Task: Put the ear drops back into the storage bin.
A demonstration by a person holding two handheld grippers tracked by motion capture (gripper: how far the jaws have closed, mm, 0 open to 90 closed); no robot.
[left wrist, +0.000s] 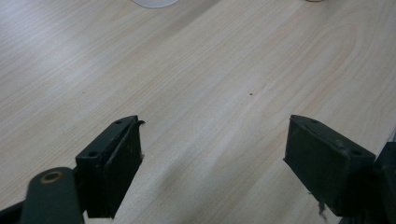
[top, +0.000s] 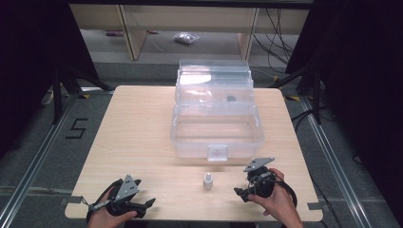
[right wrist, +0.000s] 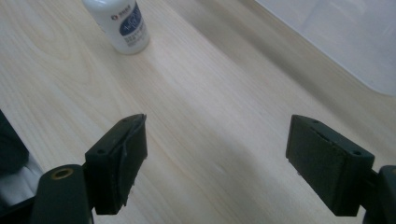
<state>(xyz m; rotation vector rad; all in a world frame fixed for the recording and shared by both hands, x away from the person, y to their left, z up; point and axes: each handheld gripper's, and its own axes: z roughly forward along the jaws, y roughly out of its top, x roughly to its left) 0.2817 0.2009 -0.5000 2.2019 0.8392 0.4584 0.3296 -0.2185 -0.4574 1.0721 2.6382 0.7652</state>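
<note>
A small white bottle (top: 207, 181) stands upright near the table's front edge, between my two grippers. In the right gripper view the bottle (right wrist: 124, 23) has a dark blue label and sits ahead and to the left of the jaws. My right gripper (top: 241, 194) is open and empty, to the right of the bottle, and its jaws (right wrist: 215, 158) hover over bare wood. My left gripper (top: 149, 204) is open near the front left, and its jaws (left wrist: 212, 161) are also over bare wood. A clear plastic box (top: 216, 118) with its lid raised stands at mid-table.
The light wooden table (top: 138, 133) has free room to the left of the box and along the front. The box's latch tab (top: 217, 152) faces the front. Grey floor and black stands surround the table; a corner of the clear box (right wrist: 345, 37) lies ahead-right of the right gripper.
</note>
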